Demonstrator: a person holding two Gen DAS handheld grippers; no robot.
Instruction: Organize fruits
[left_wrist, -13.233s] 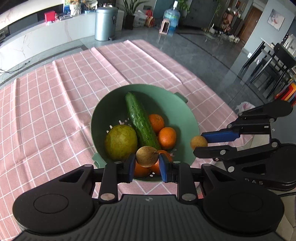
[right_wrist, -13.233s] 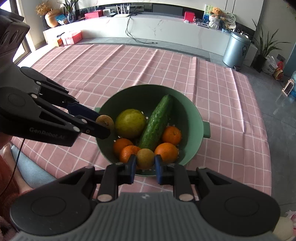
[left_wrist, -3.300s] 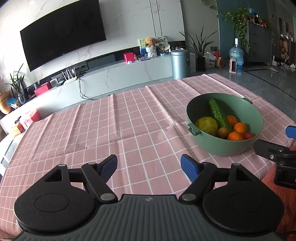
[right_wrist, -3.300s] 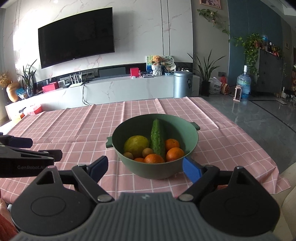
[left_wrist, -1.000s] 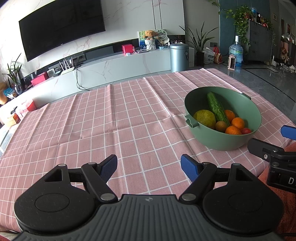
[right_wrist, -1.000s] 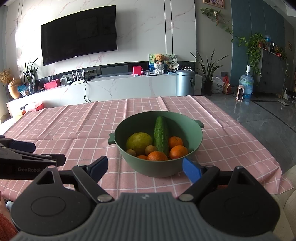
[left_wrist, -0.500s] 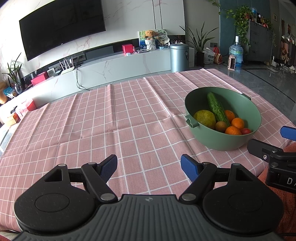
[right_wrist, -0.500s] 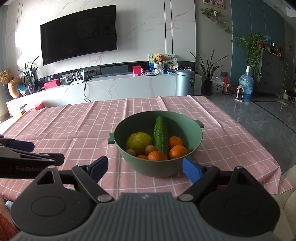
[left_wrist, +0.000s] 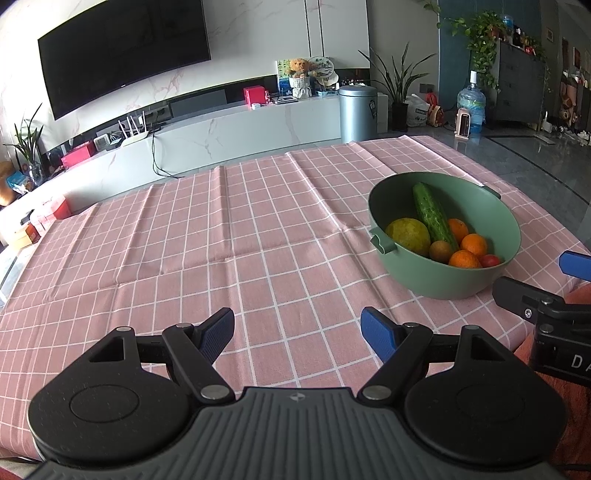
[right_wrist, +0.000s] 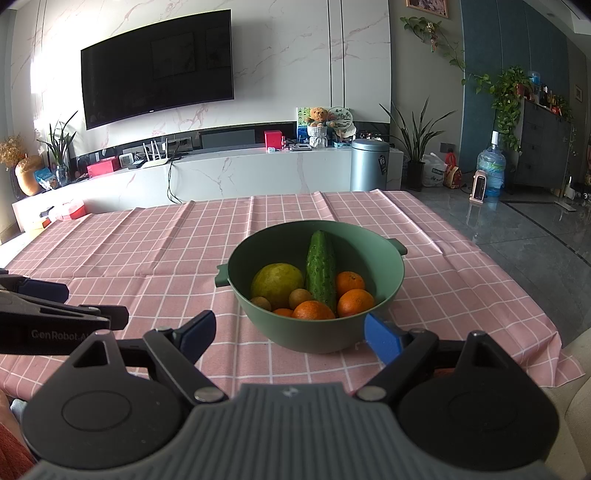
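Your left gripper (left_wrist: 297, 334) has its jaws spread wide with nothing between them, only pink checked tablecloth (left_wrist: 229, 236) beneath. Your right gripper (right_wrist: 286, 334) is just as wide apart and empty, its blue pads (right_wrist: 382, 338) standing just in front of the green bowl (right_wrist: 391, 280) without touching it.

The bowl is your landmark. It sits on the tablecloth, ahead of your right gripper and off to the right of your left one. Inside it, a cucumber (right_wrist: 320, 267) leans up against the far wall. A large yellow-green fruit (right_wrist: 277, 282) lies to the cucumber's left, oranges (right_wrist: 355, 302) to its right and front, and two small brown fruits (right_wrist: 300, 296) sit low between them. From the left wrist view, a small red fruit (left_wrist: 490, 260) shows at the bowl's near right edge.
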